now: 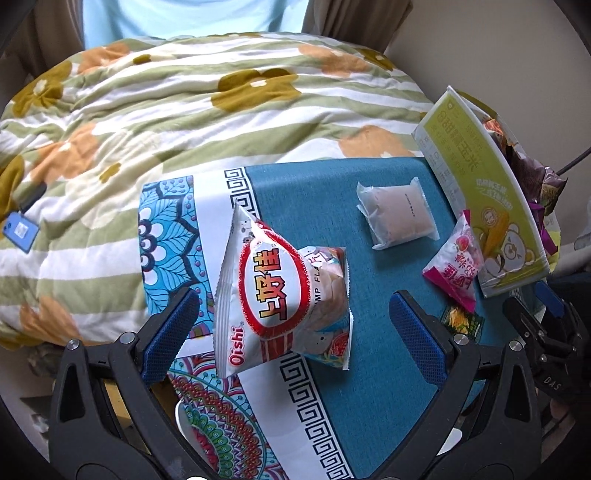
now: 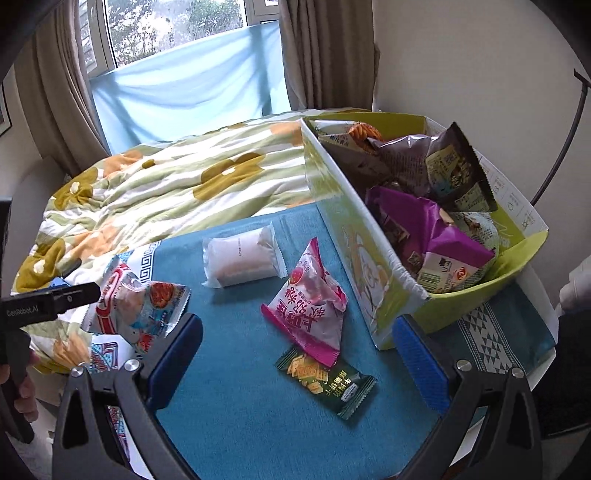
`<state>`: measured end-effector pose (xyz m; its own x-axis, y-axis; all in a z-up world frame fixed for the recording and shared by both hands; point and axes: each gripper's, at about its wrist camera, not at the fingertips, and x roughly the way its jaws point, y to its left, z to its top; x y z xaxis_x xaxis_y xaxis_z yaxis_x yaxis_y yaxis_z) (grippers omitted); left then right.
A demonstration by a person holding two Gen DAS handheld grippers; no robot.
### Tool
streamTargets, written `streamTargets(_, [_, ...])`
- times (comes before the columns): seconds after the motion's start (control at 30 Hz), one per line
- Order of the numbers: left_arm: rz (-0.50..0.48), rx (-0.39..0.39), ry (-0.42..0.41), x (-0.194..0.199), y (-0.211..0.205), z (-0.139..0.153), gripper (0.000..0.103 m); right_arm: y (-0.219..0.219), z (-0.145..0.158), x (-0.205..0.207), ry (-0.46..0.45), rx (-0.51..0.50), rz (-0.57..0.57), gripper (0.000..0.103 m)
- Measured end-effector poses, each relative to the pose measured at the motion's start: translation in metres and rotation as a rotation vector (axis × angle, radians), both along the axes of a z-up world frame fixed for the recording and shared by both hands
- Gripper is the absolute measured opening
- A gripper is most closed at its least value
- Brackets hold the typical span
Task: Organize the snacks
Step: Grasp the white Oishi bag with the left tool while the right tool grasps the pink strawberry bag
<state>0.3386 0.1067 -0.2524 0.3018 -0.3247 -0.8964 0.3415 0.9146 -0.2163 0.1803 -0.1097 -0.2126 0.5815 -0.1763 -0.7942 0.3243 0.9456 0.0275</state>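
A white and red Oishi bag (image 1: 273, 291) lies on the blue tablecloth (image 1: 369, 387), between the wide-apart fingers of my open left gripper (image 1: 293, 332), untouched by either pad. In the right wrist view this bag (image 2: 136, 306) is at the left. My right gripper (image 2: 299, 360) is open over a small green cracker packet (image 2: 325, 380). A pink packet (image 2: 310, 302) and a frosted white packet (image 2: 242, 260) lie beyond it. The green cardboard box (image 2: 354, 236) at the right holds several snack bags.
A floral quilt (image 1: 184, 110) covers the bed just behind the table. A blue phone (image 1: 18, 230) rests on it at the left. The box (image 1: 480, 192) stands at the table's right edge. Curtains and a window (image 2: 166, 33) are behind the bed.
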Motion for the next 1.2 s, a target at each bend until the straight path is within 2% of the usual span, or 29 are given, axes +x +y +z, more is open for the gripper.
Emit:
streamTargets(0.1, [-0.019,0.014,0.045,0.008,-0.007,-0.021,0.102,0.002,-0.022,0.015,0.033,-0.026,-0.020,0.102])
streamTargets(0.33, [-0.052,0.049,0.078,0.014,-0.016,-0.053,0.102,-0.001,-0.054,0.032,0.047,-0.029,-0.110,0.102])
streamTargets(0.4, [-0.066,0.067,0.068,0.013,-0.016,-0.058,0.096,-0.001,-0.060,0.034,0.048,-0.039,-0.128,0.102])
streamTargets(0.43, [-0.072,0.059,0.074,0.013,-0.017,-0.059,0.080,-0.002,-0.064,0.036,0.048,-0.036,-0.135,0.102])
streamTargets(0.47, [-0.076,0.044,0.086,0.013,-0.017,-0.061,0.073,-0.002,-0.066,0.036,0.046,-0.029,-0.140,0.102])
streamTargets(0.53, [-0.079,0.033,0.086,0.012,-0.016,-0.062,0.072,-0.003,-0.072,0.038,0.048,-0.032,-0.151,0.102])
streamTargets(0.63, [-0.090,0.040,0.072,0.012,-0.016,-0.060,0.061,-0.006,-0.074,0.040,0.040,-0.034,-0.174,0.102])
streamTargets(0.83, [-0.098,0.031,0.063,0.013,-0.017,-0.057,0.059,-0.012,-0.078,0.050,0.016,-0.023,-0.228,0.102])
streamTargets(1.03, [-0.097,0.026,0.065,0.012,-0.016,-0.057,0.059,-0.022,-0.089,0.060,0.031,0.000,-0.311,0.102])
streamTargets(1.13, [-0.093,0.024,0.065,0.013,-0.015,-0.057,0.059,-0.028,-0.095,0.064,0.047,0.027,-0.326,0.094])
streamTargets(1.2, [-0.092,0.024,0.062,0.013,-0.015,-0.057,0.059,-0.032,-0.098,0.065,0.060,0.045,-0.331,0.082])
